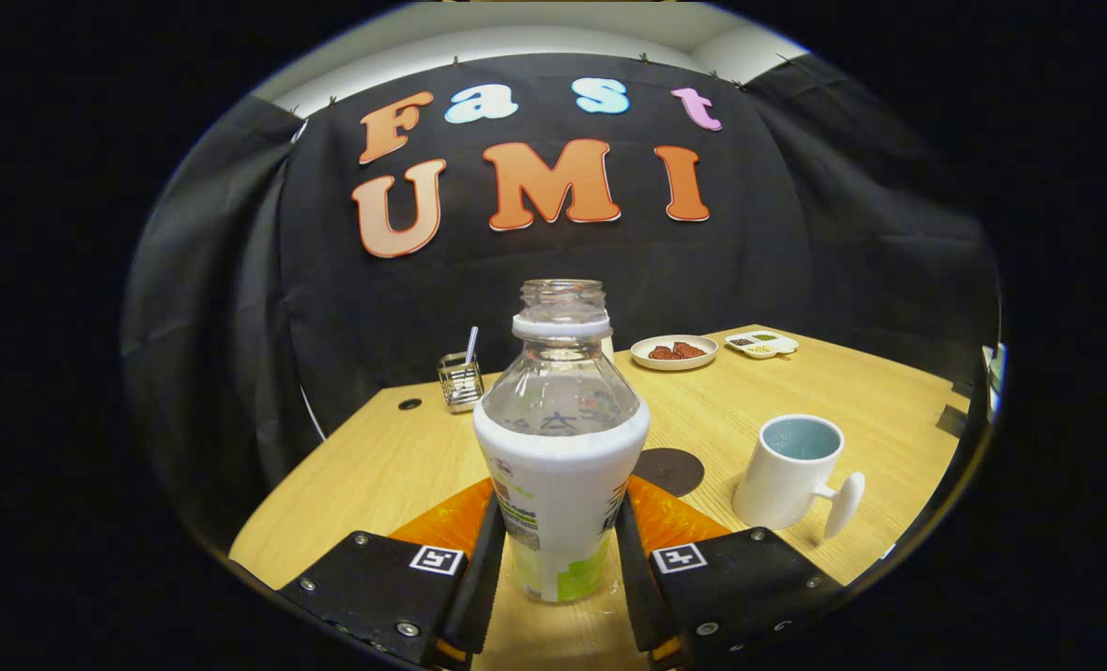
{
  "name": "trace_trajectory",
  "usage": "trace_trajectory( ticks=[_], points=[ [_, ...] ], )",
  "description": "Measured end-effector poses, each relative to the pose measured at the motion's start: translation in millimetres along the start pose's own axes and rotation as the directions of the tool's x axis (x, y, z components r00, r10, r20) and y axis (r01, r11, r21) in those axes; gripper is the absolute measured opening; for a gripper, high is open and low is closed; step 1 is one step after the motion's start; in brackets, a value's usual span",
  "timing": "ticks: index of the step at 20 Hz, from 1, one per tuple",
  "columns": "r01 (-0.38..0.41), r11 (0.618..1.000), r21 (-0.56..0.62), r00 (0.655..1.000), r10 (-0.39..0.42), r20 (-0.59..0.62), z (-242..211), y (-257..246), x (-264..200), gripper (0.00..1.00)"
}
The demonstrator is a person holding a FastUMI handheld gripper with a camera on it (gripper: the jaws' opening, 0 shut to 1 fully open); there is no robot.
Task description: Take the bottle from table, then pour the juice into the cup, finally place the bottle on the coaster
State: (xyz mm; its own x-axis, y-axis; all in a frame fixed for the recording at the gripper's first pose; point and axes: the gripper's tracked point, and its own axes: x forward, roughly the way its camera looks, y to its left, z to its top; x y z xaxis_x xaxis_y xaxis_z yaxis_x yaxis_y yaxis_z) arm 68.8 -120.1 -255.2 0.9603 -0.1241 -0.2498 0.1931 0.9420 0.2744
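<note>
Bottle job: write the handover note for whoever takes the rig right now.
Hand-held gripper: fingers on either side of the bottle, pressing its lower body; bottle upright, uncapped, its base near the table; whether it is lifted I cannot tell.
Cup: white, handle turned toward the gripper, standing beyond the right finger; I see no juice in it.
Coaster: dark disc just behind the bottle, between bottle and cup, bare.
Done: bottle gripped.
Left: pour into the cup, then set the bottle on the coaster.
</note>
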Motion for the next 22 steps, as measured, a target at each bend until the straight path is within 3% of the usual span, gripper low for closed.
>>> trace_trajectory(
  ticks=[4, 7, 12, 17, 22],
  points=[
    [-0.021, 0.982, 0.190, 1.000, 0.018, 0.017, 17.1, 5.5, -1.7, 0.59],
    [-0.051, 0.928, 0.368, 0.998, 0.037, 0.046, 31.7, 7.2, 0.2, 0.59],
    [-0.075, 0.738, 0.671, 0.996, 0.026, 0.082, 50.4, -0.5, 6.0, 0.59],
    [-0.065, 0.533, 0.844, 0.997, 0.002, 0.075, 56.5, -10.6, 14.3, 0.59],
    [0.000, 0.407, 0.913, 1.000, -0.011, 0.005, 47.4, -21.0, 22.2, 0.59]
  ],
)
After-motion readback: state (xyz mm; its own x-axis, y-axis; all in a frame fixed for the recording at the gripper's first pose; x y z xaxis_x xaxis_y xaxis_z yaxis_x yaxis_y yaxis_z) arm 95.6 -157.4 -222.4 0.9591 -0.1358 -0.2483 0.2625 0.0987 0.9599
